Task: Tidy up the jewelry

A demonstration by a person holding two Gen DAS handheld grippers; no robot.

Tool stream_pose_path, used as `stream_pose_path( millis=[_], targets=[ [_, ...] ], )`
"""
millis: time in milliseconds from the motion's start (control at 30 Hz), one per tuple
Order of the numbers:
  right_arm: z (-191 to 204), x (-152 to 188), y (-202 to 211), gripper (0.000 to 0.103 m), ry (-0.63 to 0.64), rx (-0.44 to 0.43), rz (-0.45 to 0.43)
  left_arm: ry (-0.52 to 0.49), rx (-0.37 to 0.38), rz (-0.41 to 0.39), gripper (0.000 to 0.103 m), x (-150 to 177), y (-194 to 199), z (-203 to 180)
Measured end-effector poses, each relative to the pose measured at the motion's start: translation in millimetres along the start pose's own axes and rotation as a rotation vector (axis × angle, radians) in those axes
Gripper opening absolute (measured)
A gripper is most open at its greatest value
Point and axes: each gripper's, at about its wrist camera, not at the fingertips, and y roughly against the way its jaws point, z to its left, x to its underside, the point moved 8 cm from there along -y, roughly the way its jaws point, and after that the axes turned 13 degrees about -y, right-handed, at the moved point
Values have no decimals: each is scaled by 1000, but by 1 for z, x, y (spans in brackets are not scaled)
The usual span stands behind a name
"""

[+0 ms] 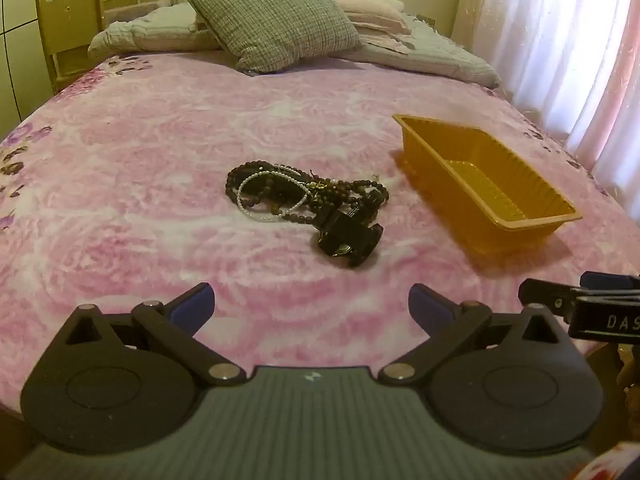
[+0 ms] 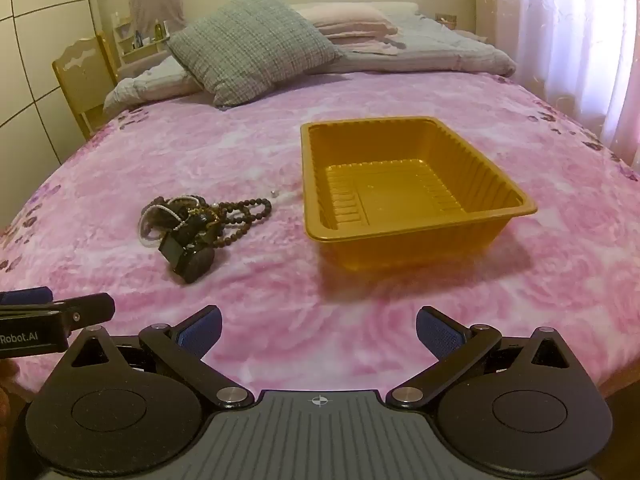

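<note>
Lying in a tangle on the pink bedspread is the jewelry: dark bead strands, a white bead loop, a bit of gold chain and a chunky black piece at the near end. It sits out in the middle of the bed, apart from both tools and well short of the pillows. Just to its right stands an orange tray, a shallow ribbed plastic one, with nothing visible in it; a small gap of bedspread separates it from the beads.

Both tools hover low over the near edge of the bed, tipped downward. The left gripper has its blue-padded fingers spread as wide as they go, with only bedspread between them. The right gripper is the same, fully spread and holding nothing, and it faces the tray more than the beads. Each shows at the edge of the other's view.

At the head of the bed a grey cushion leans on folded bedding. A wooden chair stands at the left, and a sheer curtain hangs at the right.
</note>
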Motion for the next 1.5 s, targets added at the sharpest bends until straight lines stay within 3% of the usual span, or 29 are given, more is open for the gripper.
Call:
stream_pose_path(
  millis=[133,167,333,1500],
  targets=[
    [1,1,0,102,-8,-7,3,-2,28,19,102,1,-4,-7],
    [1,1,0,102,-7,-6,3,25,2,-12,102,-2,1,3],
    [1,2,-1,102,-7,-3,-1,30,6,-19,102,2,3,4],
    [-2,1,-1,102,-21,7,-4,32,5,-2,102,3,1,4]
  ],
)
